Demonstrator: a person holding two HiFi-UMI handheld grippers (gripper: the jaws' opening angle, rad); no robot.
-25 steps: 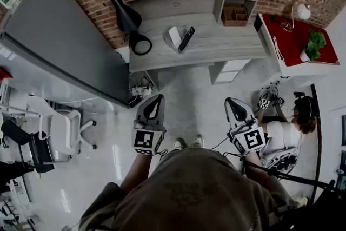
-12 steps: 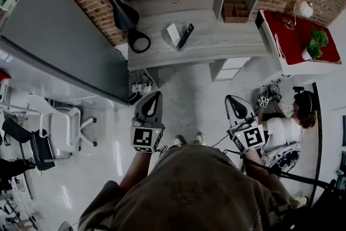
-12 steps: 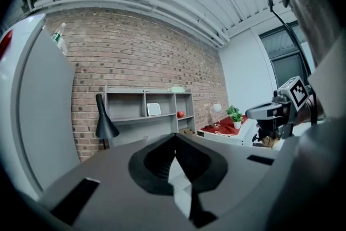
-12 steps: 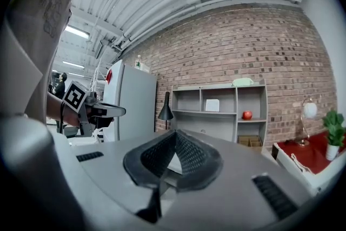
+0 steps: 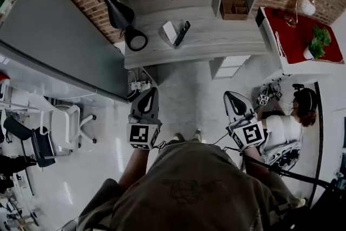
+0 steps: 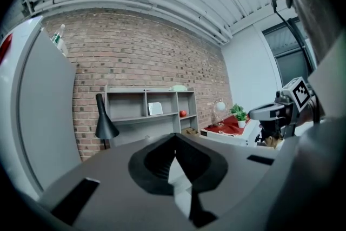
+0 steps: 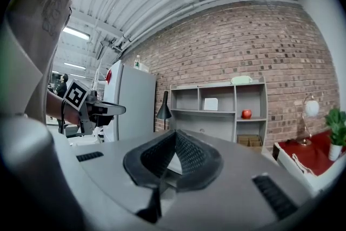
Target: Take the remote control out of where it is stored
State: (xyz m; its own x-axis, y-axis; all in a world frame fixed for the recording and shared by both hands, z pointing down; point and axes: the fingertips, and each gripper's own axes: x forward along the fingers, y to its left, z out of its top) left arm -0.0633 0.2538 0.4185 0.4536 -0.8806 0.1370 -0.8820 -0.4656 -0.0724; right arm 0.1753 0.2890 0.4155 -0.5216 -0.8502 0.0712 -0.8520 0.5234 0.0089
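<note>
Grey desk (image 5: 227, 40) bears the remote control (image 5: 182, 33); left tool (image 5: 152, 92) and right tool (image 5: 229, 96) are pressed together, empty.

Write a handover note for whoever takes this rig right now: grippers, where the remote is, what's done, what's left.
Left gripper: shut, empty, held out in front of the body, far short of the desk.
Right gripper: shut, empty, likewise.
Remote control: on the desk, against a white holder; from here I can't tell whether it sits in the holder or only leans on it.
Done: nothing; the remote is untouched.
Left: walk up to the desk, open one gripper, grip the remote and lift it clear.
</note>
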